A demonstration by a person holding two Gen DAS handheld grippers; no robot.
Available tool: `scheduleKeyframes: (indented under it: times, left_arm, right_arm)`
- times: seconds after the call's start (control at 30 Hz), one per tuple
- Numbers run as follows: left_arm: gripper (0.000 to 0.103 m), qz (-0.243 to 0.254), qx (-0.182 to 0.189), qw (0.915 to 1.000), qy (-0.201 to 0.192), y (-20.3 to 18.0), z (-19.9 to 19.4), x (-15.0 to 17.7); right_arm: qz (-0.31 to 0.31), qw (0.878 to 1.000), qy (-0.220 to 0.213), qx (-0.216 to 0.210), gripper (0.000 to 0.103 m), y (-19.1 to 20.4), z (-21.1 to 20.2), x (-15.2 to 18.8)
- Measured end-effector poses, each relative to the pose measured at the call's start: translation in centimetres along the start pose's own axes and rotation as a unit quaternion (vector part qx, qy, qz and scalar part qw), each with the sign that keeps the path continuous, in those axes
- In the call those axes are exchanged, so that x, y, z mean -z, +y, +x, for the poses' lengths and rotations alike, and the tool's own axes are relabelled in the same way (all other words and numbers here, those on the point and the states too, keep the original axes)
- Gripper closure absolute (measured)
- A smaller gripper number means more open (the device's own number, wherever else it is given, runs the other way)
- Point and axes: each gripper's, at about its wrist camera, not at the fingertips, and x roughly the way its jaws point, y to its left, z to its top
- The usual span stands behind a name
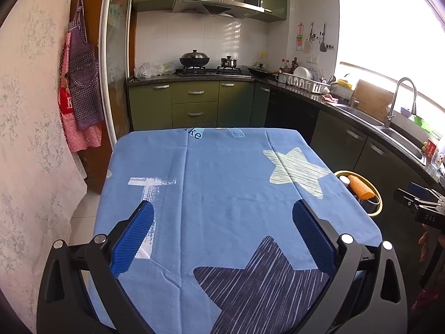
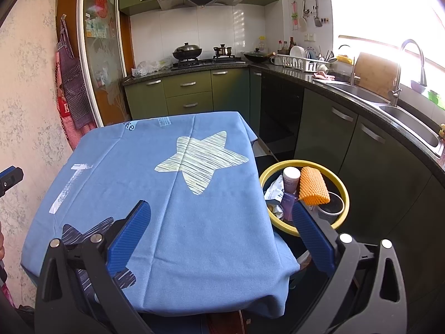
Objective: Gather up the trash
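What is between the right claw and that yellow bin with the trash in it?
Nothing visible. The right claw hangs open over the table's blue cloth, and the yellow bin sits just past the table's right edge, its opening uncovered.

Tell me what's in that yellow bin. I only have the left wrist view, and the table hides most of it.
Observer: Beside the orange net in the bin lies a bottle with a white cap.
Operator: Anything else in there?
Observer: A crumpled white wrapper sits on the bin's left side, next to the cloth.
Operator: Is the right claw holding anything?
Observer: No. The right claw is open and empty, over the cloth near the bin.
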Motion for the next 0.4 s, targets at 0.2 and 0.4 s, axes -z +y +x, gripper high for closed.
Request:
scheduleKeyframes:
  times: [0.2, 0.4]
  left_arm:
    - [0.005, -0.002, -0.003, 0.9999, 0.014, 0.3, 0.7, -0.3]
    - [0.005, -0.002, -0.025, 0.9987, 0.044, 2.2, 5.2, -1.8]
  right_arm:
    - [-0.002, 1.0, 0.002, 0.0, 0.006, 0.0, 0.1, 0.1]
    - [-0.022, 0.999, 0.02, -0.011, 0.006, 1.0, 3.5, -1.9]
